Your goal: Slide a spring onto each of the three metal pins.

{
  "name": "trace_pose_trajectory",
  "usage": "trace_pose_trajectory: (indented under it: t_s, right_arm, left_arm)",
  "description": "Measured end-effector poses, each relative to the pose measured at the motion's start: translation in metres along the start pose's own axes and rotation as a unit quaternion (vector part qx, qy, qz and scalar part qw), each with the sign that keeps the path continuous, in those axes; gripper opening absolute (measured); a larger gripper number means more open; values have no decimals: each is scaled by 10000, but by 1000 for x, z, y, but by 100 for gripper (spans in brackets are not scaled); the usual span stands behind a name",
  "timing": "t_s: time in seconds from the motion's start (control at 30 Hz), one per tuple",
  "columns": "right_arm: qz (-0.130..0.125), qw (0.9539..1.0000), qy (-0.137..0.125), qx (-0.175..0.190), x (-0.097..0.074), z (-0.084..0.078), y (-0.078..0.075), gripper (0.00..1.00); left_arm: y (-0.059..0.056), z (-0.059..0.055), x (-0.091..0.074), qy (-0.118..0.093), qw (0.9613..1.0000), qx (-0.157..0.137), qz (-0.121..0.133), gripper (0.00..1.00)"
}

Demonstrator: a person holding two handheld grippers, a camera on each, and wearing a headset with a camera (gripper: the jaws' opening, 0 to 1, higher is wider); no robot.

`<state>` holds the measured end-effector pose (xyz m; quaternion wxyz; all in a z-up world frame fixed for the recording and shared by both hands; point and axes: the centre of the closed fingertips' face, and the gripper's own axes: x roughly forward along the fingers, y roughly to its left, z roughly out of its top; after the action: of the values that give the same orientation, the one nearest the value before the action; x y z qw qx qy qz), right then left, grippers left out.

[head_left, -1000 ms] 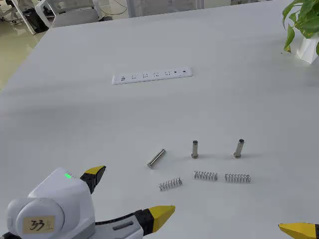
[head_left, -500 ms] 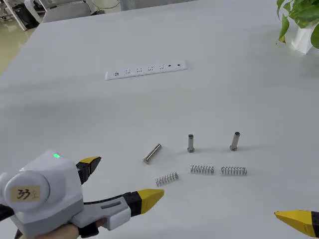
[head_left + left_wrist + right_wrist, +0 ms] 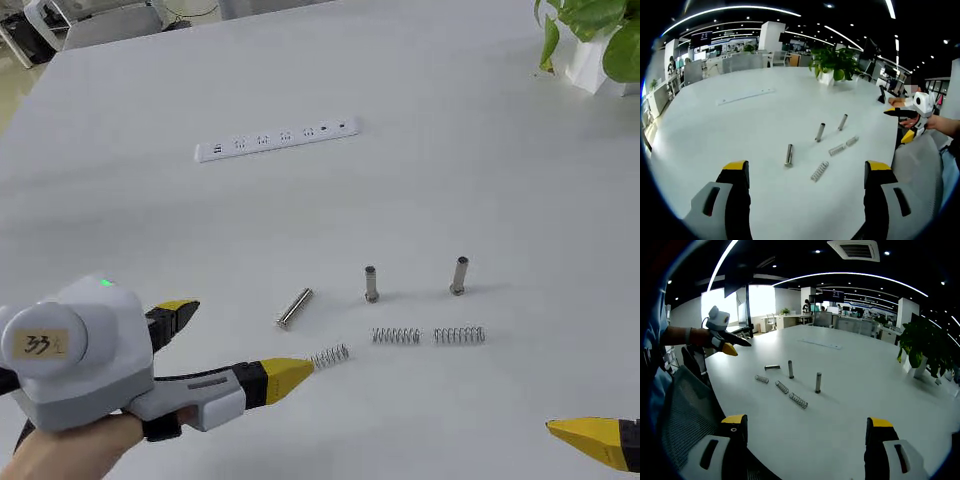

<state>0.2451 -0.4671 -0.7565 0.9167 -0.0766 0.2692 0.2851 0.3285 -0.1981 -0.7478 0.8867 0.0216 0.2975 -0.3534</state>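
Three metal pins stand or lie mid-table: one lies flat (image 3: 294, 308), two stand upright (image 3: 371, 284) (image 3: 459, 276). In front of them lie three loose springs (image 3: 329, 356) (image 3: 396, 336) (image 3: 459, 335). My left gripper (image 3: 235, 345) is open at the lower left, its right yellow fingertip (image 3: 290, 372) just short of the left spring. In the left gripper view the left gripper (image 3: 806, 169) frames the lying pin (image 3: 789, 154) and the near spring (image 3: 820, 170). My right gripper (image 3: 805, 422) is open and empty, back from the springs (image 3: 782, 386); one of its fingertips (image 3: 590, 441) shows at the bottom right.
A white power strip (image 3: 277, 140) lies farther back on the table. A potted plant (image 3: 590, 40) stands at the far right corner. The table's near edge runs just below the grippers, with an office chair (image 3: 685, 410) beside it.
The head camera has shifted, sliding the scene left and up. My left gripper has come forward and up, so its right fingertip is now close to the left spring. Pins and springs lie as before.
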Motion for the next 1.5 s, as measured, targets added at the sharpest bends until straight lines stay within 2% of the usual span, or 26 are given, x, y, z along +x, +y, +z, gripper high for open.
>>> trace_pose_trajectory:
  t_s: [0.17, 0.53, 0.87, 1.0, 1.17, 1.4, 1.5]
  right_arm:
    - [-12, 10000, 21, 35, -1, -5, 2, 98]
    - [3, 10000, -12, 47, -1, -5, 3, 97]
    - [64, 10000, 38, 21, 3, -5, 4, 96]
    - [69, 9999, 75, 10, 2, -8, 4, 96]
    - [84, 9999, 84, 2, 1, -9, 6, 94]
    - [107, 9999, 27, 20, 1, -5, 9, 93]
    - [118, 9999, 33, 19, 2, -5, 9, 93]
  left_arm:
    - [3, 2, 5, 140, 9998, 145, -28, 94]
    - [13, 9, 20, 353, 9991, 221, -123, 90]
    - [14, 6, 44, 721, 9965, 302, -292, 83]
    - [12, 2, 54, 928, 9940, 421, -391, 80]
    - [12, -4, 63, 1168, 9894, 722, -467, 77]
    - [18, -8, 73, 1338, 9854, 962, -421, 68]
    - [22, -8, 79, 1406, 9831, 1106, -381, 60]
